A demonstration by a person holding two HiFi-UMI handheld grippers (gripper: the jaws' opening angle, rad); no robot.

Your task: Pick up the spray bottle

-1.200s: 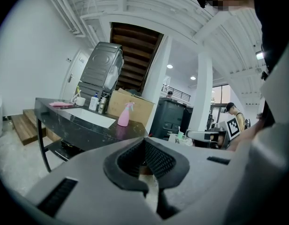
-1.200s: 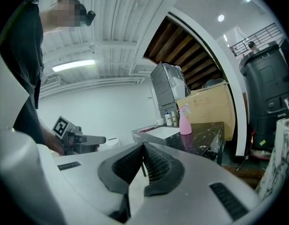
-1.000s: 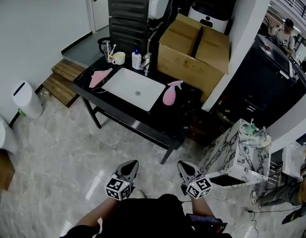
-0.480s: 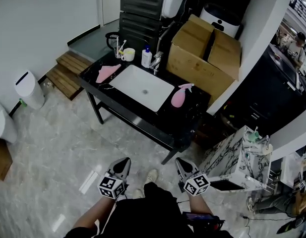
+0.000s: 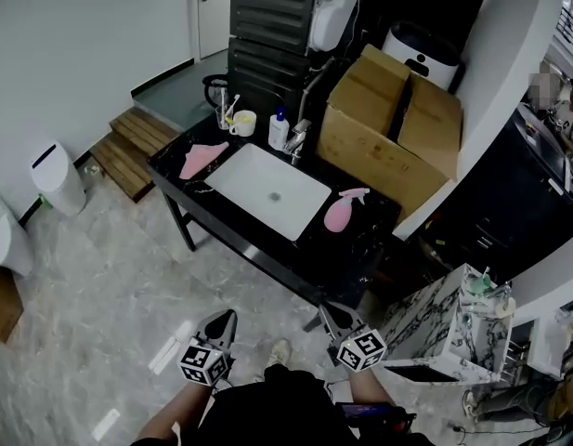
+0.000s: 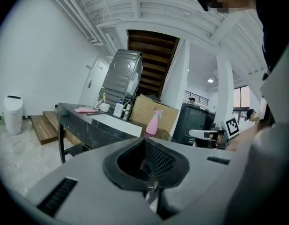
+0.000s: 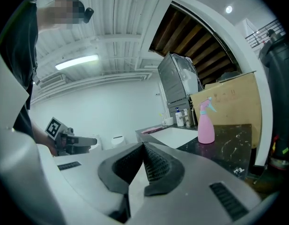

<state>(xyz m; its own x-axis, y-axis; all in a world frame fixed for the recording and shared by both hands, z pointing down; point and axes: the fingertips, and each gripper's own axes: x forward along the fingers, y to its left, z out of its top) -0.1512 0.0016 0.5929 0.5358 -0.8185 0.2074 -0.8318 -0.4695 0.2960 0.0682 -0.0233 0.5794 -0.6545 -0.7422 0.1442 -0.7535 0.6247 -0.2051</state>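
Head view: pink spray bottle [image 5: 340,214] upright on black counter [image 5: 357,255], lettering illegible

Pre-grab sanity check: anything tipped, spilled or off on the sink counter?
Nothing stands out. The pink spray bottle stands upright on the black counter, right of the basin. The pink cloth lies flat at the left end, and the cup is upright. No spill visible.
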